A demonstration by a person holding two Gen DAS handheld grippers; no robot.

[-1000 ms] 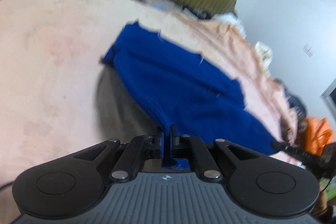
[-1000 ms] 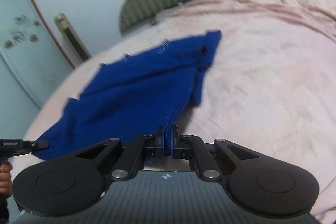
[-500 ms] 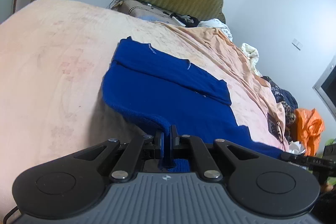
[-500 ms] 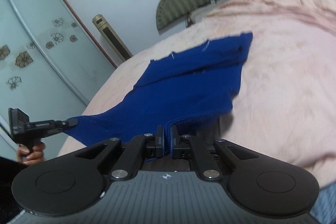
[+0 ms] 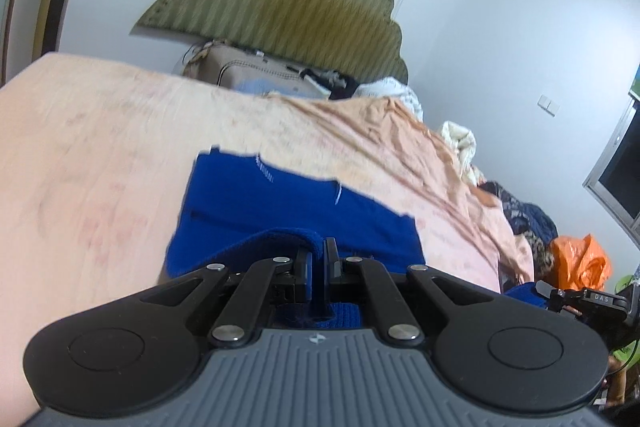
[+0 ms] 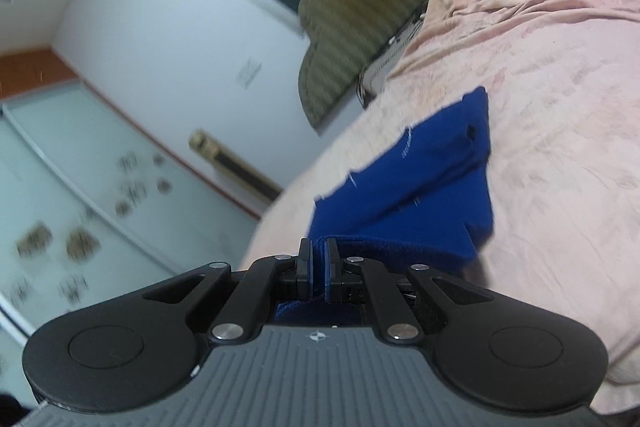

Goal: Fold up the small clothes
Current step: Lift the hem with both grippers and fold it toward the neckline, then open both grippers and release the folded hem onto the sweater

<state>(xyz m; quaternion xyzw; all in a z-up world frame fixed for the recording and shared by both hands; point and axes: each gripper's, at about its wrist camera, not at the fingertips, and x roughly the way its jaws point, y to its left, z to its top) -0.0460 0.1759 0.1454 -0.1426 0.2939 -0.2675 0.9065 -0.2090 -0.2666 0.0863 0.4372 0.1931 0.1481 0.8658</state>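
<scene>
Lifting since before, both tools (image 5: pixel 318 254) (image 6: pixel 318 254) carry garment (image 5: pixel 288 203) hem forward.

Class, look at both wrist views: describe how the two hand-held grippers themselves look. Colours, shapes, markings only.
The left gripper and right gripper look alike: black linkage bars with silver pivot screws, rounded black lobes with circular recesses, a grey ribbed body bearing a small white emblem. No cables or sleeves are clearly visible.
</scene>
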